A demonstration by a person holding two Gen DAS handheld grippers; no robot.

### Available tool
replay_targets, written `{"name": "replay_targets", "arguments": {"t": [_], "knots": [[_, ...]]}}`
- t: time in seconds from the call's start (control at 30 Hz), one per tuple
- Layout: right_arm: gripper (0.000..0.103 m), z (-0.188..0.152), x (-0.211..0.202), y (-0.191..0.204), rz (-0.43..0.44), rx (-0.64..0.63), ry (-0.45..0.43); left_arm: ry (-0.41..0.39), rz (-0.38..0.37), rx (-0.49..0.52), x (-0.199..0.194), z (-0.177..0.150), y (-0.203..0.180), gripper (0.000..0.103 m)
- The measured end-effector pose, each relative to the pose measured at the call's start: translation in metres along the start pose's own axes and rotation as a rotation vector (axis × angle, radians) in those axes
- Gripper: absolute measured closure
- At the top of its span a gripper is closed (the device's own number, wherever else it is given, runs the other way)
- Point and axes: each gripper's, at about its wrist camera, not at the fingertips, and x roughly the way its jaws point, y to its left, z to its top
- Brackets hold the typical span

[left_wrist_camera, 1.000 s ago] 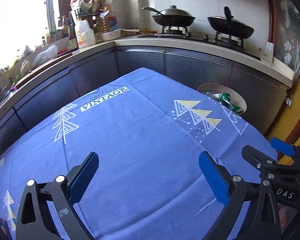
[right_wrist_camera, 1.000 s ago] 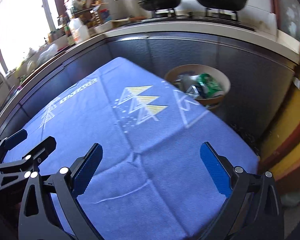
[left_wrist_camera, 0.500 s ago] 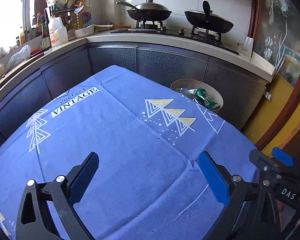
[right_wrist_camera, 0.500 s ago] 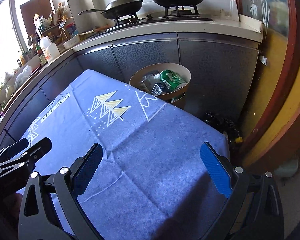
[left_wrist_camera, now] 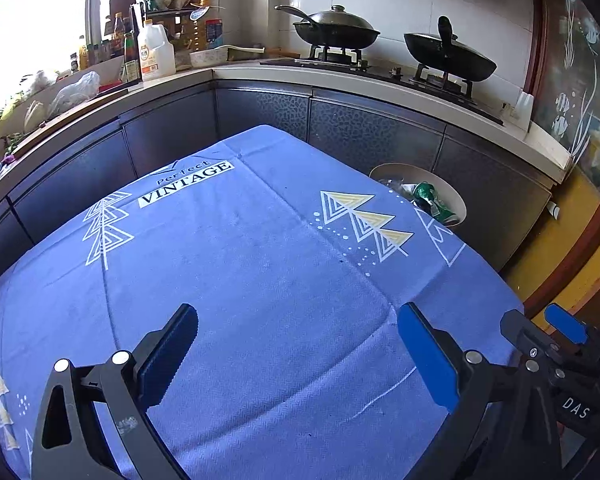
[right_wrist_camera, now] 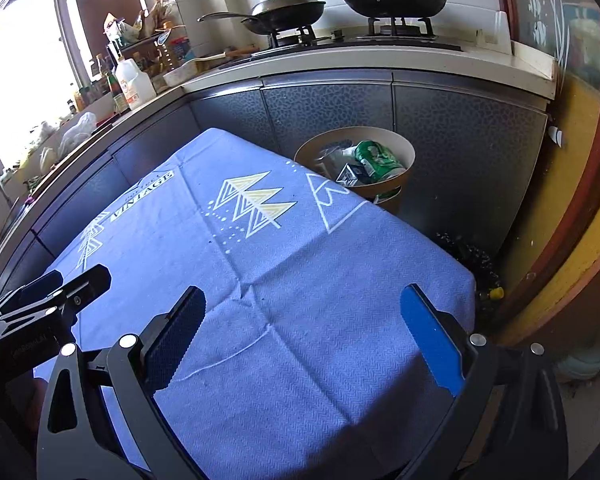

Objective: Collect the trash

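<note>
Both grippers, left point(left_wrist_camera: 296, 354) and right point(right_wrist_camera: 300, 336), hover jaws apart and empty over the blue tree-print cloth-covered bench point(left_wrist_camera: 260, 280), bare since the trash, including a crushed green can point(right_wrist_camera: 378, 160), sits in the round tan bin point(right_wrist_camera: 404, 148) beyond its far corner.

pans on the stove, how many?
2. A lidded pan sits on the left burner, and a second pan with an upright black handle sits on the right burner. Nothing else on the stove looks like a pan.
</note>
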Motion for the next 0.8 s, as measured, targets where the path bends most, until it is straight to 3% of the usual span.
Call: {"name": "replay_targets", "arguments": {"t": [0.8], "knots": [[0.006, -0.002, -0.021, -0.009, 0.052, 0.006, -0.034, -0.026, 0.027, 0.040, -0.014, -0.002, -0.027, 0.004]]}}
